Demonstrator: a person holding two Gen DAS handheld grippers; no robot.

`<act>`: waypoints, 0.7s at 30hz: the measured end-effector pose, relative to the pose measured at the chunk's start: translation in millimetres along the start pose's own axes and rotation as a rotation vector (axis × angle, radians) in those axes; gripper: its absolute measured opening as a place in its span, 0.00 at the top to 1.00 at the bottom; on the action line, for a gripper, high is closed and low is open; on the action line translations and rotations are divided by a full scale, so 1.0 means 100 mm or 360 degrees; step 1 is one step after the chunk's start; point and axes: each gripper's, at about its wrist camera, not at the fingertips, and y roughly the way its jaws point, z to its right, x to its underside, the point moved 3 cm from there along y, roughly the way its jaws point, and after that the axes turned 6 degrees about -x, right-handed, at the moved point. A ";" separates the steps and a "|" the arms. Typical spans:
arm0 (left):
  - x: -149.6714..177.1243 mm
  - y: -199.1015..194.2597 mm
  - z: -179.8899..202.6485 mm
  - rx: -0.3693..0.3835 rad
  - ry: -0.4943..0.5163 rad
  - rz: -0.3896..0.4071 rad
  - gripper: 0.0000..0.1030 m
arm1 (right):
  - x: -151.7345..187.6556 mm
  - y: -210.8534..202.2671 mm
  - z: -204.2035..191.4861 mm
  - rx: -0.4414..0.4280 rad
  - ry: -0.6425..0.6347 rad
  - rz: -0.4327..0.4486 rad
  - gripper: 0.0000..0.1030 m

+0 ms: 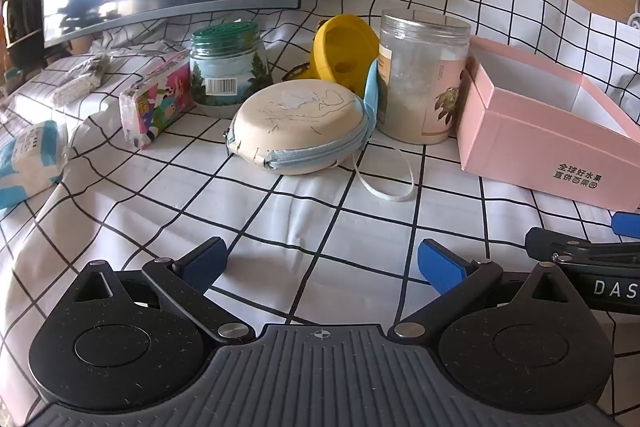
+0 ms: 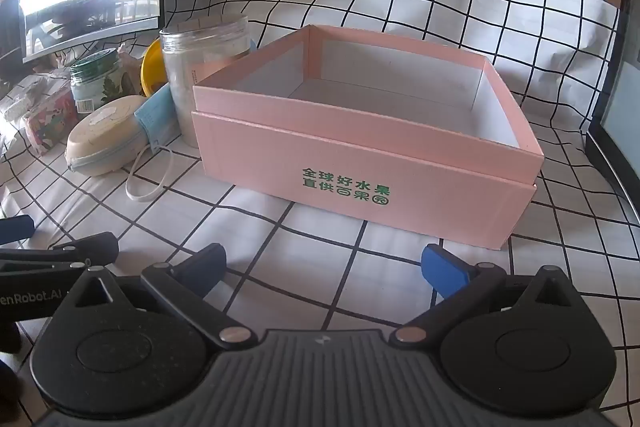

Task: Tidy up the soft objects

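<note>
1. the left tool (image 1: 322,263) is held low over the checked cloth (image 1: 304,211) on the counter, its blue pads spread wide apart with nothing between them.
2. the right tool (image 2: 324,265) is likewise spread wide and empty, pointed at the open pink box (image 2: 360,163), which is seen to hold nothing.
3. the soft things are still laid out on the cloth: a cream zip pouch (image 1: 298,131) lies in front of the left tool, a blue face mask (image 1: 372,89) is propped between the pouch and a clear plastic jar (image 1: 422,75), and its white ear loop (image 1: 384,183) trails forward onto the cloth.
4. further left, a printed tissue pack (image 1: 158,99) and a blue-and-white packet (image 1: 28,163) are seen; a green-lidded jar (image 1: 228,67) and a yellow plastic item (image 1: 344,51) stand behind.
5. the step in hand is judged to be the opening one: nothing is gripped and nothing is boxed.
6. a forward reach by the left tool to the pouch or the mask is probably called for next, then a carry to the box just to the right; the loose ear loop could snag on the jar.
</note>
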 end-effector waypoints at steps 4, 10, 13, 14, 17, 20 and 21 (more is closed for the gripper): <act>0.00 0.00 0.00 -0.0002 0.0002 0.0000 0.00 | 0.00 0.00 0.00 -0.0001 0.0001 0.0000 0.00; 0.00 0.00 0.00 -0.0003 0.0005 -0.0001 0.00 | 0.00 0.00 0.00 -0.0001 0.0001 0.0000 0.00; 0.00 0.00 0.00 -0.0002 0.0003 -0.0001 0.00 | 0.00 0.00 0.00 -0.0001 0.0001 0.0000 0.00; 0.00 0.00 0.00 -0.0002 0.0003 -0.0001 0.00 | 0.00 0.00 0.00 -0.0001 0.0001 0.0000 0.00; 0.00 0.00 0.00 -0.0003 0.0004 -0.0001 0.00 | 0.00 0.00 0.00 -0.0001 0.0002 0.0000 0.00; 0.00 0.00 0.00 -0.0004 0.0005 -0.0001 0.00 | 0.00 0.00 0.00 -0.0001 0.0001 0.0000 0.00; 0.00 0.00 0.00 -0.0004 0.0005 -0.0001 0.00 | 0.00 0.00 0.00 -0.0001 0.0001 0.0001 0.00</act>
